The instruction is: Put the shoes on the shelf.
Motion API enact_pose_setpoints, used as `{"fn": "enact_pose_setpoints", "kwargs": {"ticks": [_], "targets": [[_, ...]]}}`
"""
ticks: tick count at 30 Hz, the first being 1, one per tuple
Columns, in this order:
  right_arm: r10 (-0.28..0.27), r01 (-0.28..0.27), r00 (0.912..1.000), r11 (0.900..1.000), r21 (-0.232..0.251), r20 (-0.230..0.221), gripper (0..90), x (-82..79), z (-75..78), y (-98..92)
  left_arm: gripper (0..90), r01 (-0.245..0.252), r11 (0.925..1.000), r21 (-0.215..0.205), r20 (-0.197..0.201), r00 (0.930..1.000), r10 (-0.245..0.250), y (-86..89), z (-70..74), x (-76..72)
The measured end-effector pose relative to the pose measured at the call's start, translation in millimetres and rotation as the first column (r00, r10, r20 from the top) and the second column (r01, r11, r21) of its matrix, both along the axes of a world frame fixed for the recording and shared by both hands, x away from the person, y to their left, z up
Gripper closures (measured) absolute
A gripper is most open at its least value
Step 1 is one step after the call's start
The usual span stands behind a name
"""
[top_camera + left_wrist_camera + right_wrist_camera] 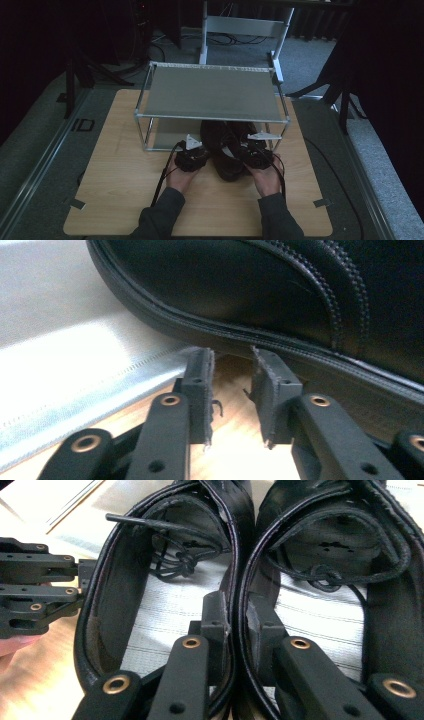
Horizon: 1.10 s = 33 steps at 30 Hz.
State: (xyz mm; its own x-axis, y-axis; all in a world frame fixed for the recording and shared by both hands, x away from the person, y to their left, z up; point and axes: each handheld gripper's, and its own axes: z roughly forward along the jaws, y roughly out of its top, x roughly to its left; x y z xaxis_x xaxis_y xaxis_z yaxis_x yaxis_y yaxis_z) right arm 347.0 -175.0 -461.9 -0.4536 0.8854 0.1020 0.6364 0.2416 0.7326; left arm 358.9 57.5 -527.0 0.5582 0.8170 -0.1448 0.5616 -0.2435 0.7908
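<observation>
Right gripper (237, 615) jaws pinch both shoes' (235, 555) inner collars together

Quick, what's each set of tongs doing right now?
Left tongs: open, at the side of a black leather shoe.
Right tongs: shut on both shoes' inner collars.

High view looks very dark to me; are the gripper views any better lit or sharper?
High view: dim, the black shoes merge into shadow. Left gripper view: the metal shelf glares white, soft focus. Right gripper view: brighter, laces and stitching fairly clear.
</observation>
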Motion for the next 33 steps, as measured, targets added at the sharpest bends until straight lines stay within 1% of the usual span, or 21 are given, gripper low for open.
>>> {"fn": "enact_pose_setpoints", "kwargs": {"ticks": [3, 5, 9, 12, 15, 18, 20, 21, 22, 25, 27, 30, 32, 33], "targets": [[-0.013, 0.013, 0.9999, 1.000, 0.005, 0.005, 80.3, 4.8, -2.3, 3.9, 75.3, -0.008, 1.0000, -0.005, -0.005, 1.0000, 0.008, -0.3, -0.9, 7.6], [-0.025, 0.025, 0.9997, 1.000, 0.013, 0.006, 80.3, 7.4, -2.8, 5.0, 77.0, -0.015, 0.9998, -0.016, -0.009, 0.9998, 0.015, -0.7, -1.0, 12.0], [-0.044, 0.044, 0.9989, 0.999, 0.023, 0.016, 80.4, 13.1, -3.8, 5.5, 79.1, -0.032, 0.9993, -0.017, -0.012, 0.9994, 0.032, -2.8, -0.3, 18.5], [-0.067, 0.067, 0.9976, 0.997, 0.042, 0.015, 80.5, 18.2, -6.3, 4.0, 78.4, -0.043, 0.9990, -0.014, -0.013, 0.9990, 0.042, -2.9, -0.6, 22.4], [-0.092, 0.092, 0.9958, 0.993, 0.068, -0.001, 80.6, 23.1, -9.5, 2.3, 75.2, -0.059, 0.9981, -0.016, -0.024, 0.9980, 0.059, -1.7, -1.5, 24.3], [-0.115, 0.115, 0.9934, 0.989, 0.092, -0.002, 80.7, 25.7, -13.1, 1.4, 72.4, -0.067, 0.9975, -0.022, -0.033, 0.9972, 0.066, 0.6, -1.4, 24.0], [-0.130, 0.130, 0.9915, 0.986, 0.102, -0.002, 80.8, 27.7, -14.6, 1.0, 68.7, -0.049, 0.9983, -0.032, -0.033, 0.9983, 0.048, 2.1, -0.2, 21.7], [-0.136, 0.136, 0.9906, 0.985, 0.109, -0.002, 80.9, 28.4, -15.0, 1.0, 67.8, -0.040, 0.9989, -0.026, -0.028, 0.9989, 0.039, 1.7, 0.8, 19.9], [-0.138, 0.137, 0.9905, 0.985, 0.109, -0.001, 80.9, 29.3, -14.9, 1.4, 66.9, -0.031, 0.9994, -0.016, -0.022, 0.9993, 0.030, 1.2, 1.9, 18.1], [-0.139, 0.138, 0.9903, 0.986, 0.099, 0.005, 80.9, 30.7, -13.6, 4.4, 65.2, -0.017, 0.9997, -0.018, -0.015, 0.9998, 0.016, 0.0, 4.7, 13.1], [-0.140, 0.138, 0.9901, 0.986, 0.088, 0.011, 80.9, 31.9, -12.4, 6.5, 62.6, -0.007, 0.9997, -0.025, -0.017, 0.9998, 0.006, 0.0, 7.3, 6.8], [-0.146, 0.144, 0.9891, 0.986, 0.083, 0.018, 80.9, 33.3, -11.5, 7.9, 59.5, 0.010, 0.9993, -0.035, -0.009, 0.9999, -0.010, 0.6, 11.0, -5.0], [-0.150, 0.148, 0.9883, 0.986, 0.073, 0.025, 80.9, 34.3, -11.2, 9.3, 56.1, 0.033, 0.9984, -0.046, -0.007, 0.9994, -0.033, -0.2, 12.8, -13.2], [-0.151, 0.149, 0.9882, 0.986, 0.068, 0.027, 80.9, 34.8, -11.2, 10.2, 54.3, 0.050, 0.9980, -0.038, -0.003, 0.9987, -0.050, -1.5, 13.6, -17.1]]}}
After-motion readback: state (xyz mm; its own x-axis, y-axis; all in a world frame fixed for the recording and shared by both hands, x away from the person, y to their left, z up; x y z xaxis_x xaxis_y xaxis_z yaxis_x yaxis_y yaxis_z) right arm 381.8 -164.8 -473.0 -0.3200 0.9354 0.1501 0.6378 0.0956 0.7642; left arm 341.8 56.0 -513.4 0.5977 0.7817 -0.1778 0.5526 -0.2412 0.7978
